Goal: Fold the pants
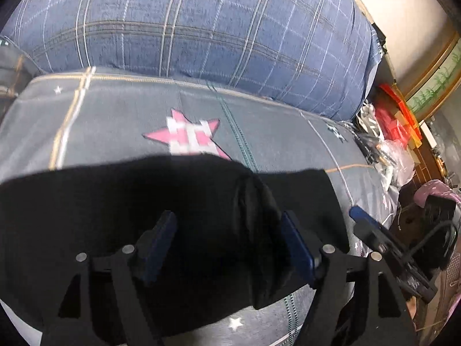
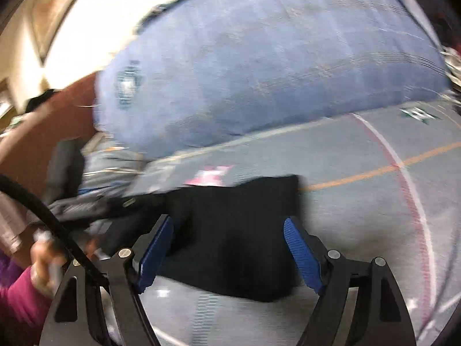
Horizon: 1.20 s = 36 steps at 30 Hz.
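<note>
While both pairs of tongs stand with their blue pads wide apart and nothing clamped between them, the black pants (image 1: 149,207) lie folded on a grey bedsheet (image 1: 121,115) just ahead of and beneath the fingers. Seen along the left gripper (image 1: 227,245), the dark cloth fills the space between and in front of the two pads, with a raised fold running up toward the right-hand pad; whether that pad brushes the fold I cannot tell. Beyond the pants, further out from the left tongs, a pink star (image 1: 187,135) printed on the sheet peeks past the cloth's far edge, and behind it rises a bulky blue plaid quilt (image 1: 196,26). Off to the right of these fingers, the other tool's blue-tipped finger shows at the bed's edge.

Seen along the right gripper (image 2: 229,255) (this view is smeared by motion), the pants sit between and ahead of its spread pads, their right edge ending short of the right pad's outer side. To the left of these tongs a hand (image 2: 46,262) in a magenta sleeve (image 2: 20,297) grips a handle, with a black cable (image 2: 43,216) arcing over it.
</note>
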Each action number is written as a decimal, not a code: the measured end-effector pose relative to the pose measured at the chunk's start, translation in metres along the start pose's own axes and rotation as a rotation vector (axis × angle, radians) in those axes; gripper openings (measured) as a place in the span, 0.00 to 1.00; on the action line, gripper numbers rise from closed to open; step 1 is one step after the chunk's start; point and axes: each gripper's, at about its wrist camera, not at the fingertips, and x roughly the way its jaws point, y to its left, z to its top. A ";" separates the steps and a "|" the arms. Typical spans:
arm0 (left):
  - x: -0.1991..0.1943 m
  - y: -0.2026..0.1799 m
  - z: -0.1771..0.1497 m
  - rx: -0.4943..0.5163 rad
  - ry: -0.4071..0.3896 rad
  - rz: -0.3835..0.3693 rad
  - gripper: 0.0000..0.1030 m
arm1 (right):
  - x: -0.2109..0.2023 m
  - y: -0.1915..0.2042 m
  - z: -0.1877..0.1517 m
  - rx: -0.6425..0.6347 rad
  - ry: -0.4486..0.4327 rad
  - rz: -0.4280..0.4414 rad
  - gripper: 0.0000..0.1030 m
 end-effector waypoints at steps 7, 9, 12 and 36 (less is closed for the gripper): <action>0.022 -0.032 -0.013 0.089 -0.033 0.092 0.68 | 0.014 0.005 0.005 -0.104 0.029 -0.079 0.38; 0.028 -0.034 -0.012 0.104 -0.021 0.145 0.39 | 0.020 0.002 0.007 -0.095 0.035 -0.074 0.38; 0.021 -0.037 -0.009 0.134 -0.017 0.133 0.19 | 0.025 -0.001 0.009 -0.076 0.048 -0.071 0.38; -0.019 -0.004 -0.023 0.032 -0.088 0.212 0.63 | 0.038 0.045 -0.010 -0.083 0.115 0.028 0.48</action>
